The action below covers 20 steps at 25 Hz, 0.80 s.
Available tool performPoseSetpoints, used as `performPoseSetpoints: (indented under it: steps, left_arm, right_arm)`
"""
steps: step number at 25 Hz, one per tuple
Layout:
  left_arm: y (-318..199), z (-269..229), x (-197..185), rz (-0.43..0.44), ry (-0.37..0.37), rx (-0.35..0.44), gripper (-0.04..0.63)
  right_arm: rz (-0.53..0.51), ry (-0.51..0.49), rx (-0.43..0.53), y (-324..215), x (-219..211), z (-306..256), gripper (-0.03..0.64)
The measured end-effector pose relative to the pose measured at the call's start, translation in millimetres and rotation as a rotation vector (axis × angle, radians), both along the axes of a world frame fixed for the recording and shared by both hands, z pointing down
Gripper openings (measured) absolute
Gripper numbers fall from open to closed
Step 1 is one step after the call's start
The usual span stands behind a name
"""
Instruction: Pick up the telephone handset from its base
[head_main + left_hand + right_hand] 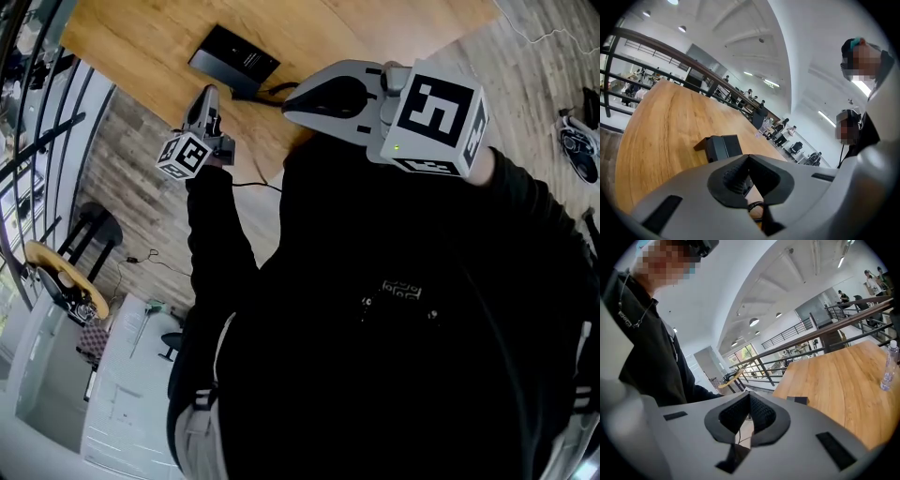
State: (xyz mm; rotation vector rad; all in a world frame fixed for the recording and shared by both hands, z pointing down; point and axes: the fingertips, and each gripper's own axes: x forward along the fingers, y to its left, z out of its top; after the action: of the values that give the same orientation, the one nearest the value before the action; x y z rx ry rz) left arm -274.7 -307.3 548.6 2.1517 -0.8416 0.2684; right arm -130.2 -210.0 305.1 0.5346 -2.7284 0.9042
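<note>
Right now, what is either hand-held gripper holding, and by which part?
Nothing: the left hand-held gripper and right hand-held gripper are both shut, empty.

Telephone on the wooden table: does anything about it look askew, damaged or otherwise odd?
Nothing stands out. The black telephone lies flat on the wooden table, with no visible damage. The left gripper and right gripper are both shut, empty, and apart from it.

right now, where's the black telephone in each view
Head view: black telephone upper left, on the wooden table.
Left gripper view: telephone just left of centre, on the table.
Right gripper view: only a small dark corner right of centre, probably the telephone.
Shared landmark: the wooden table.
</note>
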Motion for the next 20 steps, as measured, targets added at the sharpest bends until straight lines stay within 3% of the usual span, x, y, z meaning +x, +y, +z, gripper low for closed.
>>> performPoseSetpoints:
  steps: [2, 4, 16, 20]
  left_arm:
    - [1.0, 6.7, 3.4, 0.015, 0.004, -0.010, 0.007]
    - [2.0, 13.6, 4.7, 0.036, 0.010, -0.020, 0.076]
    - [1.6, 52.0, -9.3, 0.075, 0.019, -0.082, 0.136]
    - [-0.1, 67.2, -11.6, 0.079, 0.039, -0.115, 0.184]
  right_arm:
    - [0.012, 0.003, -0.004, -1.2, 5.4, 0.3, 0.015]
    - [0.014, 0.005, -0.008, -0.7, 5.6, 1.0, 0.015]
    - [0.023, 0.015, -0.017, 0.9, -1.8, 4.5, 0.015]
    - [0.027, 0.024, -0.029, 1.9, -2.4, 9.1, 0.015]
